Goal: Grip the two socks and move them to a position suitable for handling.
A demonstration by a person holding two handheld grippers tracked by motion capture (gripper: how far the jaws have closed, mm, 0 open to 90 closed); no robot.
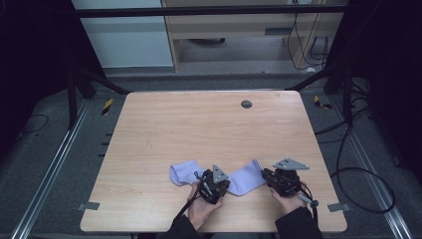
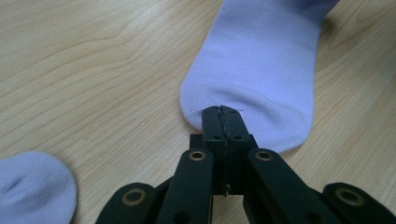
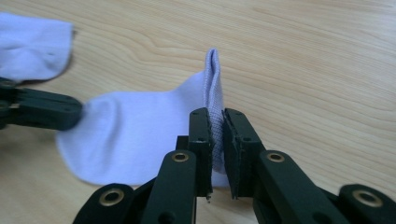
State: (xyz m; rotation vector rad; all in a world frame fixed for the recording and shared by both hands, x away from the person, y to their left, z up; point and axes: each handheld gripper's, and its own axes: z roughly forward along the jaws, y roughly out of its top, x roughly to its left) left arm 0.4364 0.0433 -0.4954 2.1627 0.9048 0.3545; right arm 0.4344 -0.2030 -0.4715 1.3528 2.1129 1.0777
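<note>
left gripper (image 2: 220,112) here, jaws pressed tight together, and they pinch the rounded end of the right-hand lavender sock (image 2: 261,65), a thin fold of fabric caught right at the tips. in the high view that left gripper (image 1: 215,185) sits near the front edge of the table (image 1: 199,124), held in the person's left hand (image 1: 201,206).

over to the right gripper (image 3: 217,123): jaws drawn in close, a ribbed edge of the same sock (image 3: 140,135) clamped between the pads and standing up in a narrow ridge above them. in the high view the right gripper (image 1: 278,179) is at the sock's (image 1: 246,179) other end, the right hand (image 1: 288,201) behind it. so this sock is gripped at both ends, stretched between the two tools, its middle lying on the wood.

further out, a second lavender sock (image 1: 184,173) lies flat on the table just left of the left gripper; it peeks in at the lower left of the left gripper view (image 2: 32,191) and at the upper left of the right gripper view (image 3: 35,44). whether the two socks touch, cannot tell.
</note>
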